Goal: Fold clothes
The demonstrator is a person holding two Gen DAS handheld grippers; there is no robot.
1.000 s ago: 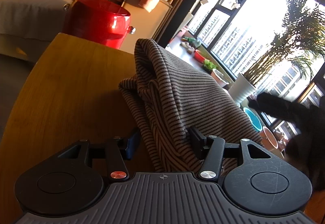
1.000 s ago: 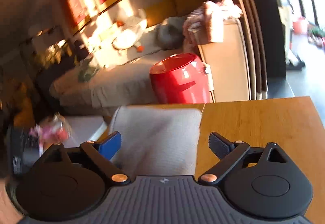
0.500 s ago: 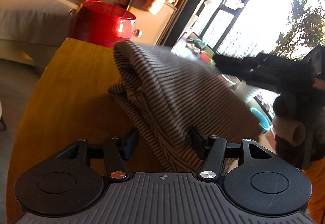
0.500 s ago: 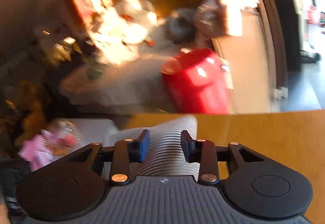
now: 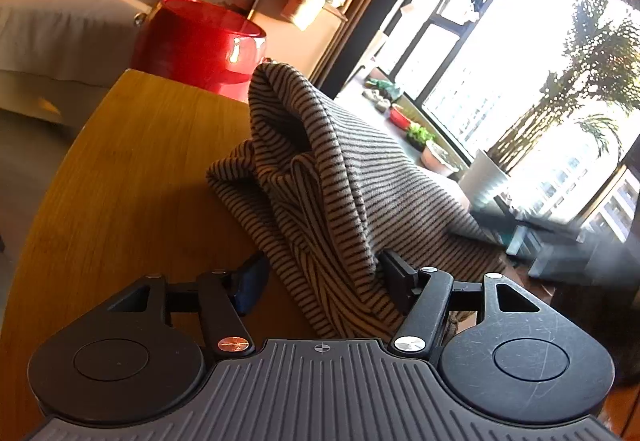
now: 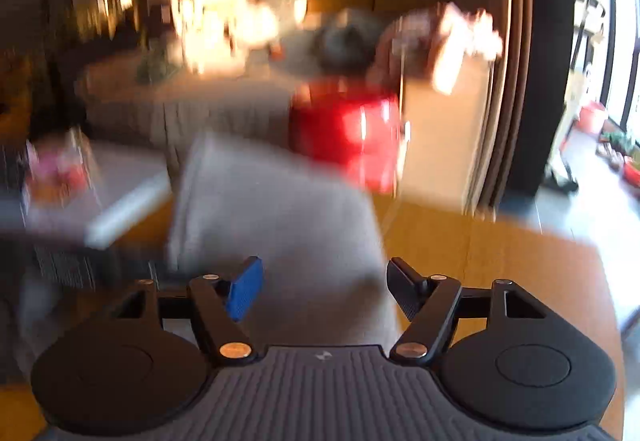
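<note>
Folding a soft, floppy brown-and-black striped knit garment [image 5: 360, 193], I see it bunched between my left tongs [image 5: 320, 281]; both tongs [image 6: 324, 289] have just been widening, gripping nothing, so I'd pinch a hem.

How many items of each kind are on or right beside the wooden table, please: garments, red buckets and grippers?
Striped garments: 1, the striped garment heaped on the wooden table
Red buckets: 1, the red bucket past the table's far edge
Grippers: 2, the left gripper and the right gripper
Total: 4
</note>
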